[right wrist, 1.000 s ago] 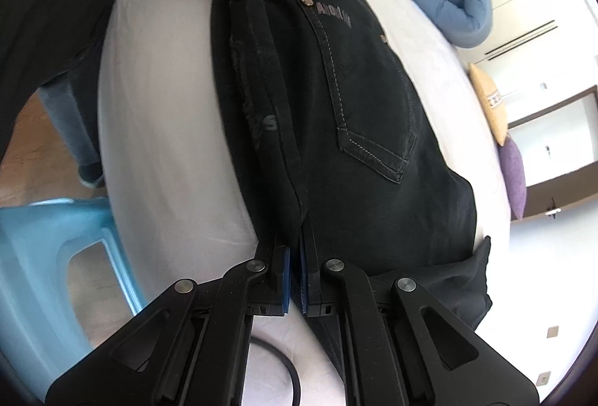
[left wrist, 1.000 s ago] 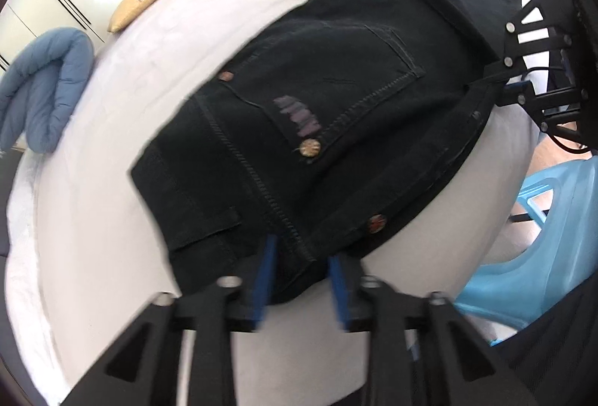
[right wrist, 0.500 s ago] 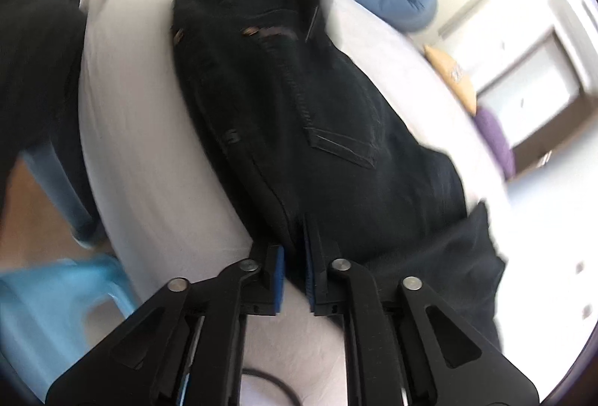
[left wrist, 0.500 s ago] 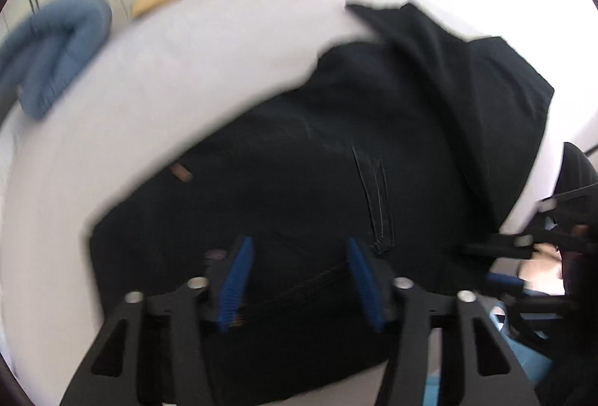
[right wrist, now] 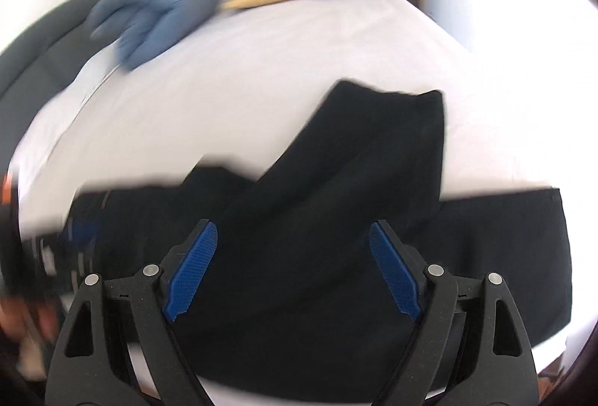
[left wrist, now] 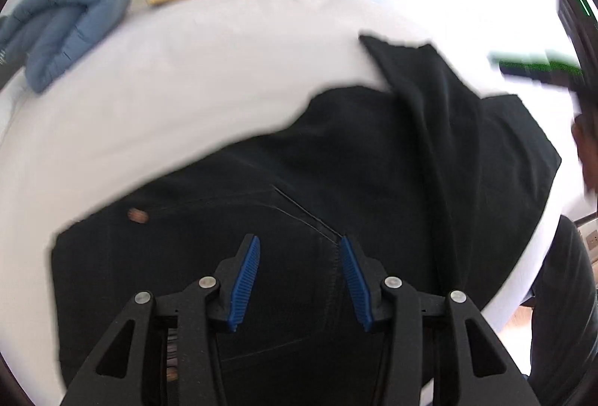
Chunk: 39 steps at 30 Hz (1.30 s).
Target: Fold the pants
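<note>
On white bed (left wrist: 224, 77): black pants (left wrist: 336, 182); both claws gaping, nothing gripped.

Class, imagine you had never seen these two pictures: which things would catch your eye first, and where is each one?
The black pants sprawl across the near side of the white bed, one leg flopped over the rest. Both the left gripper and the right gripper hover open above them. Blue bedding lies far left.

black pants (left wrist: 336, 182), folded, flat on bed
</note>
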Tool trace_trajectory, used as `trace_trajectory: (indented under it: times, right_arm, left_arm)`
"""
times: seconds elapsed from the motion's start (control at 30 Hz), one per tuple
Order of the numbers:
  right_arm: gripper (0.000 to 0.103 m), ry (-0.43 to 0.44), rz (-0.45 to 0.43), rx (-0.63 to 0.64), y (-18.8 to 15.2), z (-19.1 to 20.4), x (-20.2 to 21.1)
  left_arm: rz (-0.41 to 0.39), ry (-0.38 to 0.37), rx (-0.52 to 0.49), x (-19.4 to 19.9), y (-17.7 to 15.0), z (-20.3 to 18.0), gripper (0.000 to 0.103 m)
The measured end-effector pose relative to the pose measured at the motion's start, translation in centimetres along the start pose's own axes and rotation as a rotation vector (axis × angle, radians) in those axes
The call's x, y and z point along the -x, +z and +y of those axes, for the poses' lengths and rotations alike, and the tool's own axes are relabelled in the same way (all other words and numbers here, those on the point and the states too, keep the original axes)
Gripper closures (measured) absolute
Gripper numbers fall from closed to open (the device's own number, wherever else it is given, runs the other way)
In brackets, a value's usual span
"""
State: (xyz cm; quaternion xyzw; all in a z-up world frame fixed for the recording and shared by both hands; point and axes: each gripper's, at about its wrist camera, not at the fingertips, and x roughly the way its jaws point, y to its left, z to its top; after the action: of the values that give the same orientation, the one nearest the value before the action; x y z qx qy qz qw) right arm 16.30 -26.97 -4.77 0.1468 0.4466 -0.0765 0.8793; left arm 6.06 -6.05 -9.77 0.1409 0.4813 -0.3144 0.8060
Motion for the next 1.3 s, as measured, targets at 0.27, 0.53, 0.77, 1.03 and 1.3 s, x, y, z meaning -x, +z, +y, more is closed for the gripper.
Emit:
trace_trajectory:
  times: [0.27,0.53,0.77,1.03,1.3]
  right_arm:
    - [0.020,-0.154,0.156,-0.110,13.4,-4.6,-11.9]
    - [0.020,-0.341,0.330,-0.064,17.2,-3.9,-22.5]
    - [0.033,-0.360,0.327,-0.039,17.1,-3.8,-25.6]
    - [0.098,-0.287,0.282,-0.104,17.2,-5.9,-23.8]
    - [0.101,-0.128,0.035,-0.344,14.9,-12.2,-13.3]
  left_arm:
    - [0.060,-0.016,0.030,-3.1,-1.1,-0.2,0.052]
    - [0.054,-0.038,0.025,-2.4,-2.3,0.9,0.052]
    - [0.049,-0.029,0.023,-2.1,-2.9,1.1,0.052]
    - [0.053,-0.010,0.020,-2.4,-3.0,0.1,0.051]
    - [0.063,0.003,0.010,-2.7,-2.6,-0.7,0.051]
